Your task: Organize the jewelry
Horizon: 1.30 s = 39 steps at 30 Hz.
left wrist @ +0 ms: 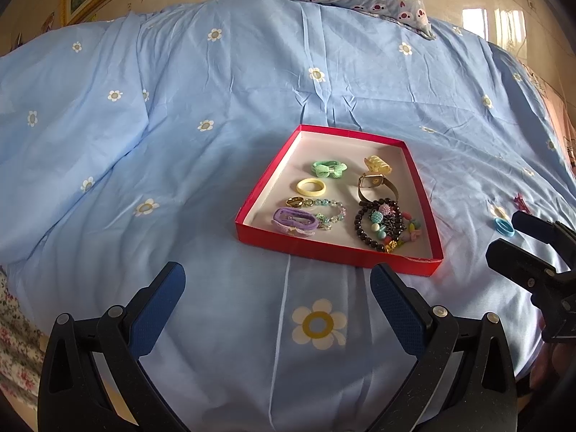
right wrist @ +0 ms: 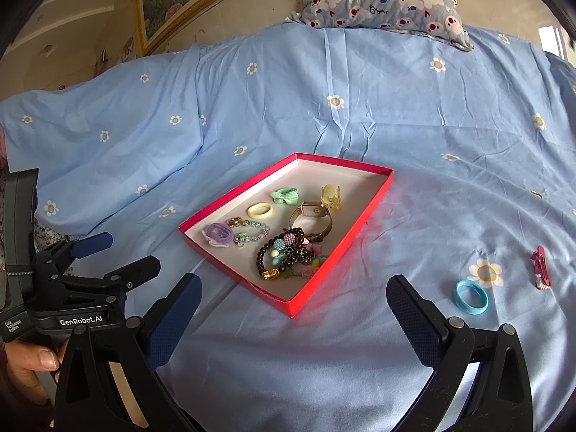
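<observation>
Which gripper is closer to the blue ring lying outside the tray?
Right. The right gripper is open with the blue ring just beyond its right finger. The left gripper, also open, sits on the red tray's far side from the ring.

Red tray [right wrist: 334, 252]: near half crowded with beads, watch [right wrist: 313, 217] and hair ties; far end, toward 12 o'clock, bare floor. Low rim all round.
Bedspread [right wrist: 450, 194]: open at 1–3 o'clock of tray; blue ring [right wrist: 471, 297] and red clip [right wrist: 540, 268] lie loose at 4 o'clock.
Left gripper [right wrist: 118, 248]: occupies 8 o'clock approach.
Pillow [right wrist: 381, 0]: far 12 o'clock, well apart.
</observation>
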{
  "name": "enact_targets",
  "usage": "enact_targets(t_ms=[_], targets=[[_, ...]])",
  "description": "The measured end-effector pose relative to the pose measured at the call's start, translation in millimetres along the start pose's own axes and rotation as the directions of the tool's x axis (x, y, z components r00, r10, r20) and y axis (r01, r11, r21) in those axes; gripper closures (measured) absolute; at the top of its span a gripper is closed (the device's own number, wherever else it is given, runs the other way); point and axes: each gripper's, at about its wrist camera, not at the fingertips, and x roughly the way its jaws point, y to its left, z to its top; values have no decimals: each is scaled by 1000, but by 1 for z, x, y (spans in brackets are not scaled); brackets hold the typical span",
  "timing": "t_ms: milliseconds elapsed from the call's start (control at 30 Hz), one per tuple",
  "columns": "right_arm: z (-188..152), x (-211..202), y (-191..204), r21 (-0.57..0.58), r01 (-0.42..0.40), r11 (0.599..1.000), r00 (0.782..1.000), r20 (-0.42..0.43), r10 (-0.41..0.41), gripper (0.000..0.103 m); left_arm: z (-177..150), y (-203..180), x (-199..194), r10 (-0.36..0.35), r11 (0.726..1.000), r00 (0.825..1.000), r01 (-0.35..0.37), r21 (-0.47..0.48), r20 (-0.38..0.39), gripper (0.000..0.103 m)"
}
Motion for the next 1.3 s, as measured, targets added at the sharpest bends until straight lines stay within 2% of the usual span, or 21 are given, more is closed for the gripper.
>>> enact_targets(t_ms=[1300], targets=[[0, 0, -2, 9, -3, 1000, 1000, 0, 3, 0, 8, -5, 3, -15, 1000, 1000, 16, 18, -4, 0]])
